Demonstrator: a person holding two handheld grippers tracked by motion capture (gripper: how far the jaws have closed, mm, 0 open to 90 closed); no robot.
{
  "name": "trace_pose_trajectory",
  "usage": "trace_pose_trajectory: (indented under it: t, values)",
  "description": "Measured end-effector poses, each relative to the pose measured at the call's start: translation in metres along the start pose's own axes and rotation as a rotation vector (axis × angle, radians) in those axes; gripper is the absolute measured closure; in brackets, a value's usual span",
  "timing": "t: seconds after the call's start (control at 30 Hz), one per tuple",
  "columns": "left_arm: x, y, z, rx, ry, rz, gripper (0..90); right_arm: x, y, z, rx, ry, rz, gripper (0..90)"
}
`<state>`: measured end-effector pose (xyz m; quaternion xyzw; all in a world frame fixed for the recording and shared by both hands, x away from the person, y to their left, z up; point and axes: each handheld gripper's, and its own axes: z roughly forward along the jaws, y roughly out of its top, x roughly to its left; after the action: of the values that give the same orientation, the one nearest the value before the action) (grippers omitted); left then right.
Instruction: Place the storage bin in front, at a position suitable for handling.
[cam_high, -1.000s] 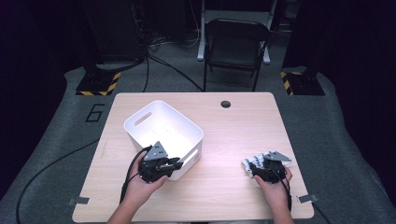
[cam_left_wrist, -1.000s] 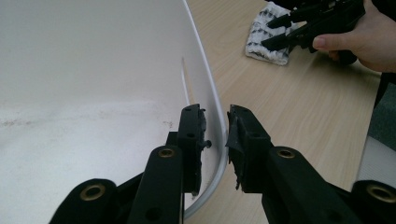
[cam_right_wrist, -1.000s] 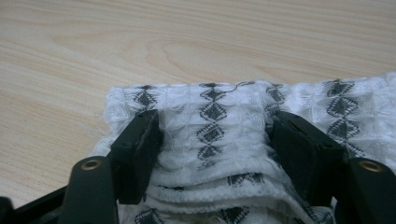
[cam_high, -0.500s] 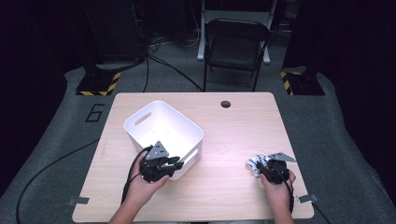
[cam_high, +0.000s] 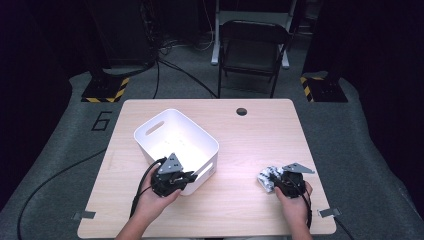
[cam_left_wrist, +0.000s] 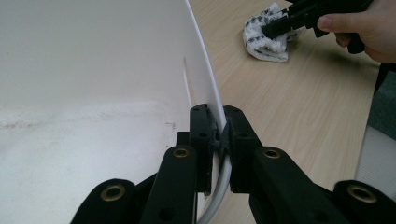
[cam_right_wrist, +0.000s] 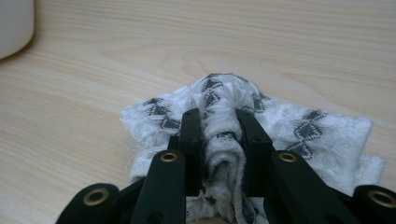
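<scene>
Dark floor and black stands sit all around my wooden table (cam_high: 250, 135), and a black folding chair (cam_high: 250, 50) waits behind it. I use the white bin (cam_high: 175, 142) as my marker for where things are.

Left of the bin, a black cable (cam_high: 60, 175) runs across the grey floor. The bin itself sits on the left half of the table, turned a bit crooked. It has a slot handle in its far wall, and its inside is bare and white.

At the near corner of the bin is my left gripper (cam_high: 176, 177). Its jaws have just been closing, and now they pinch the thin wall of the bin between them, one jaw inside and one outside. In the left gripper view (cam_left_wrist: 218, 135) I see the white wall squeezed tight between the two black pads.

Past the bin, on its far right side, there is a small dark hole (cam_high: 241, 111) in the table top.

Well to the right of the bin lies a little white cloth (cam_high: 267, 176) with dark zigzag marks, crumpled on the wood. My right gripper (cam_high: 280, 179) is on it. Its jaws have just been closing too, and in the right gripper view (cam_right_wrist: 222, 140) they hold a bunched fold of the cloth (cam_right_wrist: 322, 130) between them. The rest of the cloth lies spread out on the table.
</scene>
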<state>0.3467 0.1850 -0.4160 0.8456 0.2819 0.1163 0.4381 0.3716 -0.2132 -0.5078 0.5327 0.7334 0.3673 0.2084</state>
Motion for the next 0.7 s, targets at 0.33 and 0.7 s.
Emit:
trace_pose_trajectory:
  t: [0.33,0.7]
  values:
    - [-0.004,0.000,-0.001,0.005,-0.030,0.004,83.3,0.012,0.003,-0.003,-0.031,0.048,-0.027,74.6]
    - [-0.010,0.000,0.001,0.005,-0.063,0.016,83.0,0.023,0.006,-0.009,-0.077,0.104,-0.035,74.5]
